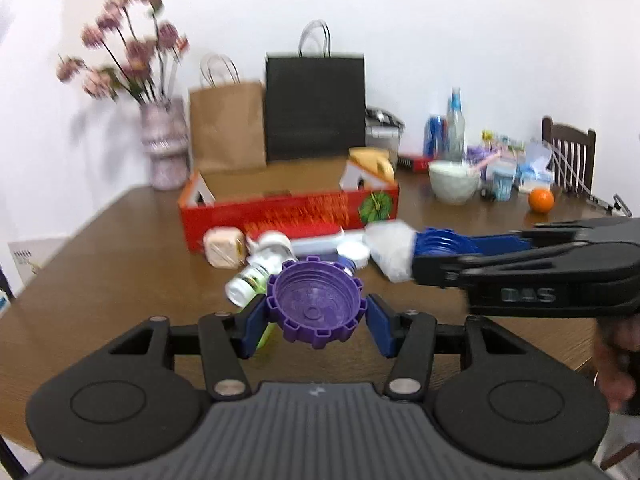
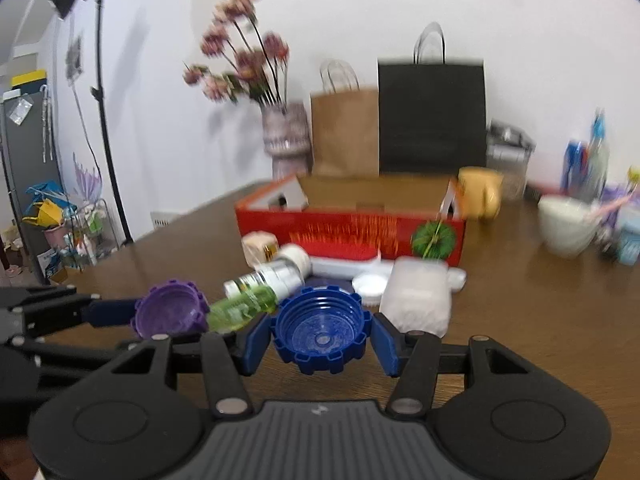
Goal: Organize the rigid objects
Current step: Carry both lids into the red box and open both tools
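A purple notched cap [image 1: 316,304] sits hollow side up between the blue pads of my left gripper [image 1: 316,310], which is shut on it above the wooden table [image 1: 120,264]. My right gripper [image 2: 320,338] is shut on a matching blue notched cap [image 2: 322,328]. The two grippers hang side by side; the left gripper [image 2: 160,314] with the purple cap [image 2: 170,308] shows left of the right one. Ahead lie a green bottle [image 2: 244,304], a white-capped bottle [image 2: 286,268], a frosted plastic tub [image 2: 416,296] and a beige cube [image 1: 222,246]. Behind them stands an open red box [image 1: 288,208].
A flower vase [image 1: 166,148], a brown paper bag [image 1: 228,128] and a black bag [image 1: 316,108] line the wall. A white bowl [image 1: 454,182], an orange [image 1: 541,200], cans and bottles crowd the table's right end. A chair [image 1: 570,152] stands there.
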{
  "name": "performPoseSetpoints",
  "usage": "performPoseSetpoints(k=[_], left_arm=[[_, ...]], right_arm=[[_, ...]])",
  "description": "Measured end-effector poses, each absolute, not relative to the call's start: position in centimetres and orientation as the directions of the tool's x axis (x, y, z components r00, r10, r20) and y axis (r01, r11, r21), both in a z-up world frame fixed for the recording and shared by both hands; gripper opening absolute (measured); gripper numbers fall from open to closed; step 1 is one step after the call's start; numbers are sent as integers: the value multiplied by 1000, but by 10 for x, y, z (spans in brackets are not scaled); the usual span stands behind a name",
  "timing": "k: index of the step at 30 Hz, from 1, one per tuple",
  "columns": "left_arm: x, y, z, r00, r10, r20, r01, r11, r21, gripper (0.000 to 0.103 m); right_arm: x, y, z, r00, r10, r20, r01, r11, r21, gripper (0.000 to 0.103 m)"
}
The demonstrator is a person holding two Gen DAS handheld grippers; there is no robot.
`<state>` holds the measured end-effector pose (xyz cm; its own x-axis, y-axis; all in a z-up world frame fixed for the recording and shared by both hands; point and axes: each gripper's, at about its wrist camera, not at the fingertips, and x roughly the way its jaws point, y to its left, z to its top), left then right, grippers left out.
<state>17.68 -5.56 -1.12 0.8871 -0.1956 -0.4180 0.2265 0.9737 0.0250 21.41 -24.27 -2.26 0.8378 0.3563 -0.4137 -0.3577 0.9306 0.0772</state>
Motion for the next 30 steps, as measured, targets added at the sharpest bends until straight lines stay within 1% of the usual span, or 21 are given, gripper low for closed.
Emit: performPoseSetpoints(k=[8,17,21,24,27,30], left_arm=[[133,-34,15,930,-153,-334,163,987,2,54],[136,-18,33,952,-129,-279,126,992,-26,54],[174,-5,62,936,-203,-289,190,979,-75,54],[218,9,96,919,-257,-300,236,966,-104,54],[273,25,127,908,-271,-318,233,960,-153,54],[326,35,150,915,-246,-320,194,963,-186,54]], right_arm=[[156,-254,4,878,346,-331,-340,937,81,54],[155,-249,15,887,351,-300,-349,935,59,54],[180,-256,44,872,407,-273,-398,913,91,54],[211,-263,84,867,437,-239,-435,898,64,54],[252,-272,120,872,439,-217,-439,897,50,54],[301,-276,140,873,424,-239,-427,903,44,54]])
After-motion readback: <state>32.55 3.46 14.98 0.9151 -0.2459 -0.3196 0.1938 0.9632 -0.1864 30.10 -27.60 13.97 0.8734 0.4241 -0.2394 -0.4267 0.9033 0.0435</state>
